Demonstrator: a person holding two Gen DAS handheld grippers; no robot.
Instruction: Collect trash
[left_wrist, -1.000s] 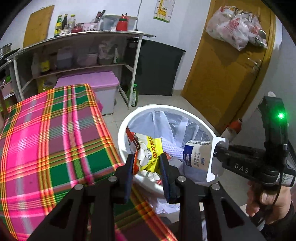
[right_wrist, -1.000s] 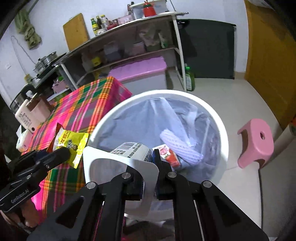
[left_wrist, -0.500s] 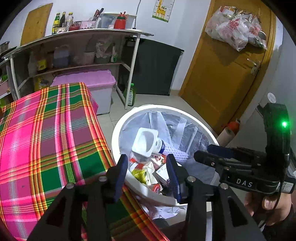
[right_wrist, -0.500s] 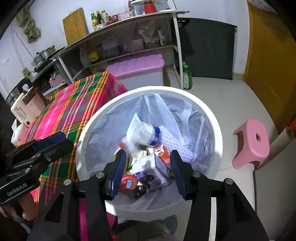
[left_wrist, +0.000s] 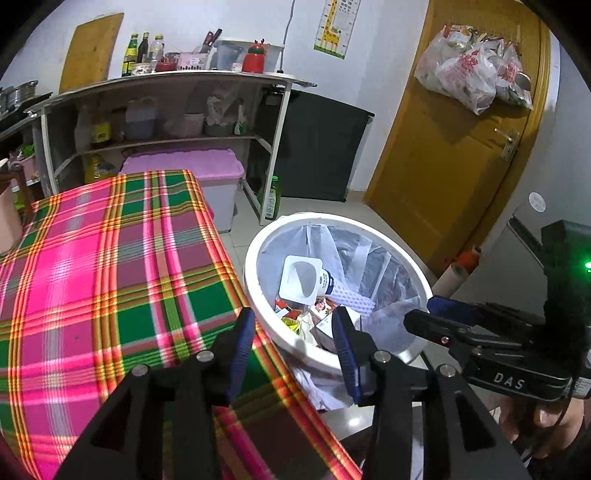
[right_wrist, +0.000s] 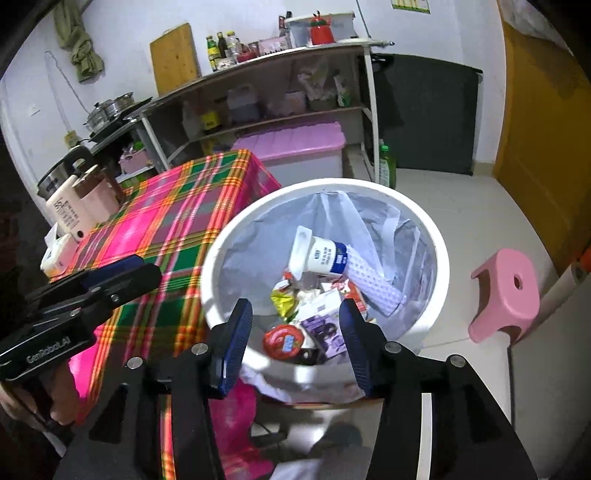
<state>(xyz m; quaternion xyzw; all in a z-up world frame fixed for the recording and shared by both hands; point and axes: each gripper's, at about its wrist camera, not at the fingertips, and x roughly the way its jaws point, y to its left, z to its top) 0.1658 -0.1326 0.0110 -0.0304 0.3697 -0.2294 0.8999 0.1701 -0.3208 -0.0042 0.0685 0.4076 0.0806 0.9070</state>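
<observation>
Room: kitchen corner, pale tiled floor (right_wrist: 461, 206), a yellow door (left_wrist: 443, 155), and a shelf unit (left_wrist: 166, 107) with bottles and jars along the wall.
Left tongs (left_wrist: 295, 336): we hold them with jaws apart and nothing between them, hovering over the near rim of the bin, at the corner of the bench.
Right tongs (right_wrist: 295, 332): we hold these spread wide too, empty, above the near edge of the bin and looking down into it.
Bin (right_wrist: 218, 258): white, round, lined with a pale plastic bag; it stands on the floor just beside the bench.
Cup (right_wrist: 317, 254): a white yoghurt cup with a blue band lies tilted on top of the pile in the bin, mouth towards the bench side.
Mesh sleeve (right_wrist: 373, 284): white foam netting, lying against the cup's base and slanting down to the right.
Other trash: a yellow wrapper (right_wrist: 282, 299), a purple-printed carton (right_wrist: 325, 328) and a red round lid (right_wrist: 282, 341) sit lower in the bin, near our right tongs.
Bench (left_wrist: 92, 277): covered in a pink and green plaid cloth; from the right camera we see a kettle (right_wrist: 55, 177) and a pale bottle (right_wrist: 70, 214) at its far end.
Stool (right_wrist: 506, 291): small, pink, on the floor to the right of the bin, apart from it.
Storage box (left_wrist: 184, 173): pink lid, under the shelf unit behind the bench.
</observation>
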